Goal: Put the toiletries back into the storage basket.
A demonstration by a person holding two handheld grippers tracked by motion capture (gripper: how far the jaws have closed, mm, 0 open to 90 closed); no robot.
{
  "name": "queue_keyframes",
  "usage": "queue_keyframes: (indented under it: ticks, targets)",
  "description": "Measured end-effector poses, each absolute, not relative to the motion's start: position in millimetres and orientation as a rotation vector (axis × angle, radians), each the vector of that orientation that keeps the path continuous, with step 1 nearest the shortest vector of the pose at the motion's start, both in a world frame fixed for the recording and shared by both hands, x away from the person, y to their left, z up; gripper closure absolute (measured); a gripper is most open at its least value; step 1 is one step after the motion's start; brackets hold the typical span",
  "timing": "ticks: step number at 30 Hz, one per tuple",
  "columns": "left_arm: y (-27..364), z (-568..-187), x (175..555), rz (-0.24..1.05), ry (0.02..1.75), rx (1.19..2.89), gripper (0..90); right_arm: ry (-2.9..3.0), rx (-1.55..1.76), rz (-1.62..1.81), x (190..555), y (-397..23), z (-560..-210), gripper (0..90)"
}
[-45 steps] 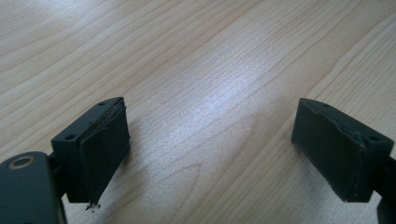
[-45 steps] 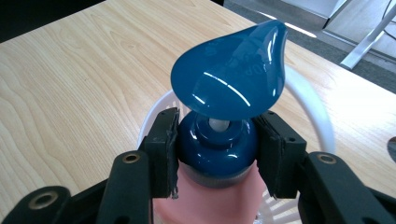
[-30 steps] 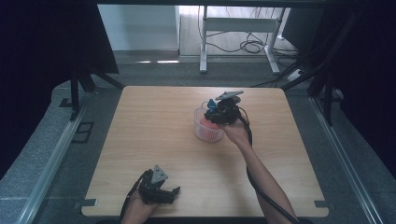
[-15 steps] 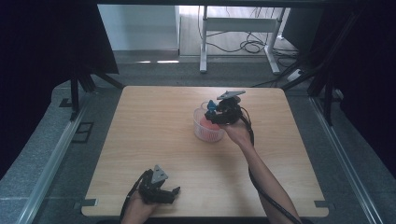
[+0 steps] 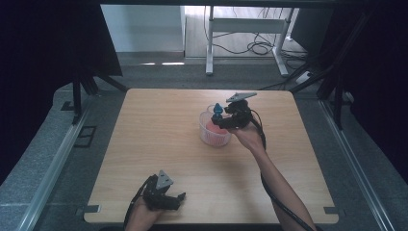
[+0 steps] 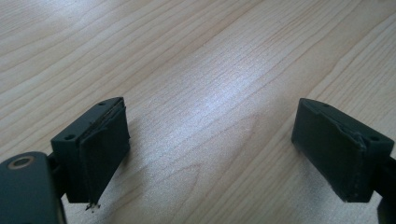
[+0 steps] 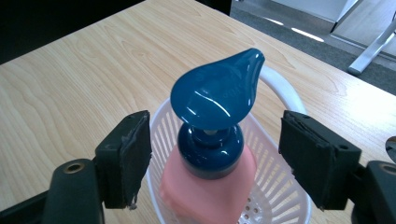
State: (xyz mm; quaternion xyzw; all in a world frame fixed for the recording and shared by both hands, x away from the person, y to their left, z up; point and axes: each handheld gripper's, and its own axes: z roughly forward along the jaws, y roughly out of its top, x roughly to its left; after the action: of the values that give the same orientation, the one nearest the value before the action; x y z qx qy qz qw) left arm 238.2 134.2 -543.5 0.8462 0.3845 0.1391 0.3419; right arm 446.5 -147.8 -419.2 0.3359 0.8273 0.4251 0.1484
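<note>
Pink pump bottle with dark blue teardrop-shaped pump head [image 5: 217, 113]: high view, upright in white perforated plastic basket [image 5: 211, 136], centre-right of light wooden desk [image 5: 144, 130]. Right hand-held gripper [image 5: 226, 118] just right of bottle top, person's forearm reaching in from near edge. Left hand-held gripper [image 5: 166, 197] at near edge of desk, left of centre, well apart from basket.

Left gripper view: left hand-held gripper [image 6: 210, 144] jaws wide apart, holding nothing, bare desk [image 6: 196, 70] between them.

Right gripper view: right hand-held gripper [image 7: 215, 158] jaws spread wide either side of blue pump head [image 7: 217, 93], not touching it. Pink bottle body [image 7: 205, 191] sits inside basket [image 7: 275, 186]; white handle arches behind.
</note>
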Motion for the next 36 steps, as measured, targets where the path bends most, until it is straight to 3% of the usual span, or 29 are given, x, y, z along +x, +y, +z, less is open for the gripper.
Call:
queue_keyframes:
  ticks: [36]
  targets:
    - [134.0,-543.5,238.3,0.363,1.003,2.199,10.8,2.413,0.931,1.194,416.5,-162.8,-412.9,13.1]
